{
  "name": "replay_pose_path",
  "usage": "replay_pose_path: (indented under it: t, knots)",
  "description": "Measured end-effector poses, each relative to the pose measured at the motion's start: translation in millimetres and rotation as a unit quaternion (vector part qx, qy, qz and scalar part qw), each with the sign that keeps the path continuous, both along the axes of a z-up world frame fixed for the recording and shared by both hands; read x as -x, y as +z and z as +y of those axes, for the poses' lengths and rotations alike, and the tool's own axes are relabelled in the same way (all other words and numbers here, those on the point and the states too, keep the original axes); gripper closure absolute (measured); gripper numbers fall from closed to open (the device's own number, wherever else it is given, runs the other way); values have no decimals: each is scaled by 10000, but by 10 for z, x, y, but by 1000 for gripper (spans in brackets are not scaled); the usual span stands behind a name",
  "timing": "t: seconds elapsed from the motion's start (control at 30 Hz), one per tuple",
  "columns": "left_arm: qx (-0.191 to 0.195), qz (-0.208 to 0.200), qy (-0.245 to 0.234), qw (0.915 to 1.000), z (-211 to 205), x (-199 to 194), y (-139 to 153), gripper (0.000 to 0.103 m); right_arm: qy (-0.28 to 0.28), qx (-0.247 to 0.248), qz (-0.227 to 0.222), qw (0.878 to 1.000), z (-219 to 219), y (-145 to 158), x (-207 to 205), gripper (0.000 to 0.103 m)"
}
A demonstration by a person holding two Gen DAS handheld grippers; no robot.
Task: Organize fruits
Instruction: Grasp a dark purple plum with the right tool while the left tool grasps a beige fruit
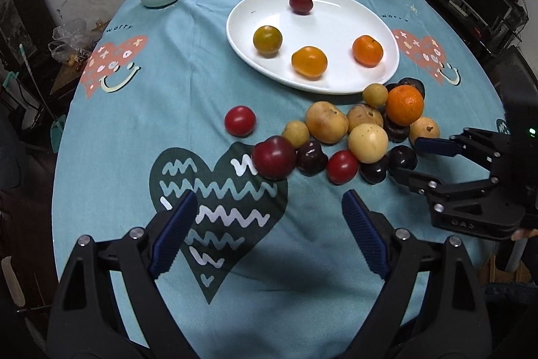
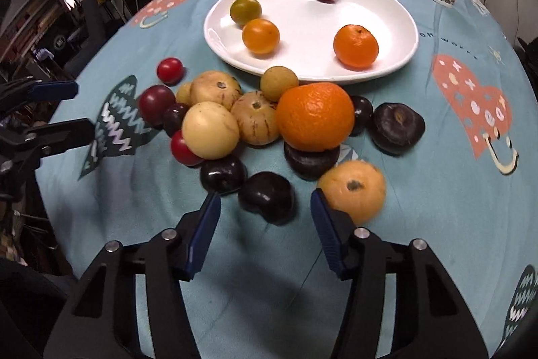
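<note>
Both jaws gape — right gripper [image 2: 265,217] faces a dark plum [image 2: 267,197].

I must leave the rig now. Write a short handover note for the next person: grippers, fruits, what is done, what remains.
Left gripper: open, empty, facing the red plum.
Right gripper: open, empty, its fingers either side of a dark plum.
Done: four fruits on the white plate: a plum, a greenish citrus, two orange ones.
Left: the pile on the tablecloth in front of the plate, including the large orange and a separate red tomato.
</note>
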State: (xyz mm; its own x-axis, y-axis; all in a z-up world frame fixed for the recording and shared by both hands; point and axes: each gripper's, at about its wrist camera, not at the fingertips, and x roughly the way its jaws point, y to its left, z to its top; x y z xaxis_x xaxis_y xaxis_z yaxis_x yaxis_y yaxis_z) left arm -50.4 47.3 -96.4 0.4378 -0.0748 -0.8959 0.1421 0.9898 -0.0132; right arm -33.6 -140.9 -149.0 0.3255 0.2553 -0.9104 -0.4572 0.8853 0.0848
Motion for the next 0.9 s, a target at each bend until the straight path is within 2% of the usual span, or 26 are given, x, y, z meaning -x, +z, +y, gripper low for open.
replay_pose_path:
  t: [0.03, 0.1, 0.23, 0.37, 0.5, 0.67, 0.73, 0.9]
  knots:
    - [11, 8, -1, 10000, -5, -4, 0, 14, 23, 29, 46, 10000, 14, -35, -36, 50]
    - [32, 18, -20, 10000, -29, -18, -4, 14, 181, 87, 42, 9998, 55, -62, -45, 67]
    - [186, -4, -234, 9996, -191, -88, 26, 14, 289, 36, 118, 9995, 4, -53, -29, 67]
    - [351, -66, -486, 9982, -454, -256, 22, 16, -15, -213, 175, 9996, -211, 8, 23, 67]
    - [393, 229, -554, 9974, -654, -461, -132, 38, -231, -373, 207, 9988, -334, 50, 60, 67]
    - [473, 533, -560, 9959, -786, -582, -304, 40, -346, -455, 184, 9982, -427, 87, 96, 67]
    - [491, 681, -607, 9946, -834, -622, -376, 63, -359, -473, 184, 9981, -456, 91, 94, 67]
    - [406, 603, -645, 9953, -854, -603, -310, 64, -366, -513, 171, 9979, -475, 110, 73, 67]
